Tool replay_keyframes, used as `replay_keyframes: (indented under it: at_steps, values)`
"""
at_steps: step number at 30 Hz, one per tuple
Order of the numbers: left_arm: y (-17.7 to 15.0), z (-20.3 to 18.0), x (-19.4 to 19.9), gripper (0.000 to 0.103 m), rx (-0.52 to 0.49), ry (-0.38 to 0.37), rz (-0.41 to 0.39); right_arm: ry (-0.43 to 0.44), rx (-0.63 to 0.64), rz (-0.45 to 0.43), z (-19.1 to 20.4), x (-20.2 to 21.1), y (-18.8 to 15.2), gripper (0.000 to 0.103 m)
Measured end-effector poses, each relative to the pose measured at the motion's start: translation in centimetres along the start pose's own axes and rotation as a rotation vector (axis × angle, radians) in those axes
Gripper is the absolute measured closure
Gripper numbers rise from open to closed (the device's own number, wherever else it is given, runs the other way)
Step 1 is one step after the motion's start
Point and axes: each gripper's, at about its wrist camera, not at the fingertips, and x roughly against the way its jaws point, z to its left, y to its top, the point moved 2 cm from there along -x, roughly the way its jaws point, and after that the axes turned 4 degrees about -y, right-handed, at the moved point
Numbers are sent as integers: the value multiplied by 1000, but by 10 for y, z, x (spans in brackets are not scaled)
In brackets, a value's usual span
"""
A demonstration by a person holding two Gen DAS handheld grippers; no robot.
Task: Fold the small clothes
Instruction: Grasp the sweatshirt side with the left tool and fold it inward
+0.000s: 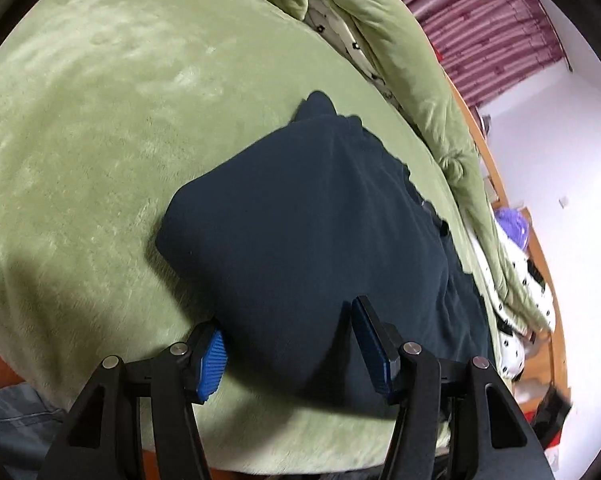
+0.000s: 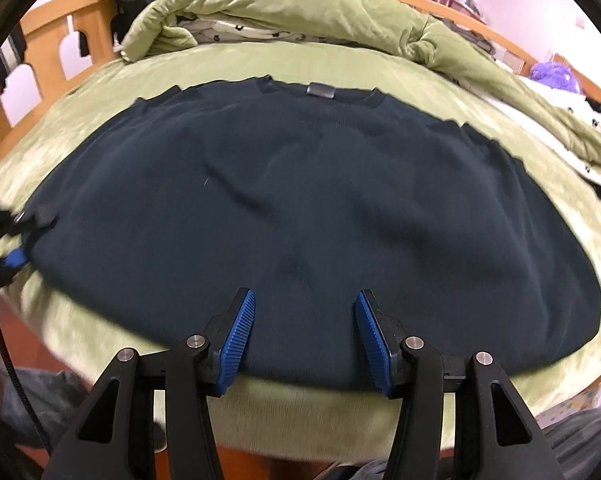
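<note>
The dark sweater (image 2: 300, 208) lies flat on my green blanket (image 1: 100, 120), collar away from me. My right claw (image 2: 305, 336) gapes wide over its near hem; my left claw (image 1: 288, 344) straddles the sweater's edge, seemingly not gripping

The left gripper (image 1: 290, 340) is seen from its own wrist camera with both black arms spread and the blue ribbed pads (image 1: 211, 364) held wide apart. The right gripper (image 2: 305, 338) is shown in the same posture, jaws parted, its blue ribbed fingertips (image 2: 236, 342) angled outward. At the left edge of the right wrist view, part of the left gripper is glimpsed, blurred.
</note>
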Motion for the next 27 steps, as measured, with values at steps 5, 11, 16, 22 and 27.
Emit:
replay_keyframes:
  at_steps: [5,11,16,22,27]
  values:
    - [4,-15,3,68,-24,42,-53,30,20,-90,-11,24,-1,51]
    - [9,-80,25,79,-218,94,-177,-6,-96,-196,-71,53,23,51]
    - [-3,-165,39,81,-457,86,-242,-88,-188,-197,-131,52,33,51]
    - [-28,-246,16,83,-610,17,-212,-153,-274,-205,-197,57,36,51]
    - [-67,-291,-25,83,-694,-59,-110,-210,-331,-218,-243,67,25,51]
